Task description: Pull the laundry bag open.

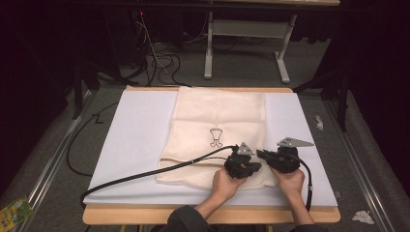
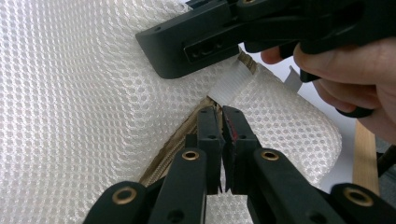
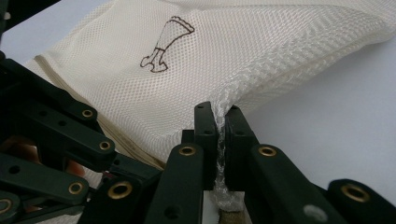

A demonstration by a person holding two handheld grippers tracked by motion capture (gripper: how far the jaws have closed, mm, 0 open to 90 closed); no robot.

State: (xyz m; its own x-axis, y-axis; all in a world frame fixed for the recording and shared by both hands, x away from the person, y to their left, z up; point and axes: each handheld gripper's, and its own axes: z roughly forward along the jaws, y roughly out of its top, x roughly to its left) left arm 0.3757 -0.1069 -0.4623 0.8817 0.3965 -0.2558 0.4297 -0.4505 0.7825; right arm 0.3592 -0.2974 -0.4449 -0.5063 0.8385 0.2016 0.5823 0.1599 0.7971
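A cream mesh bag with a small dark line drawing lies flat on a white sheet. Both hands work at its near right corner. My left gripper is shut on the end of the tan zipper band, just below a white ribbon tab. My right gripper is shut on a bunched fold of the bag's mesh, lifting it a little off the sheet. In the left gripper view the right gripper sits close above the tab.
The white sheet covers a wooden table. A black cable trails left across the bag and sheet. A white frame's legs stand on the floor beyond. A green packet and crumpled paper lie on the floor.
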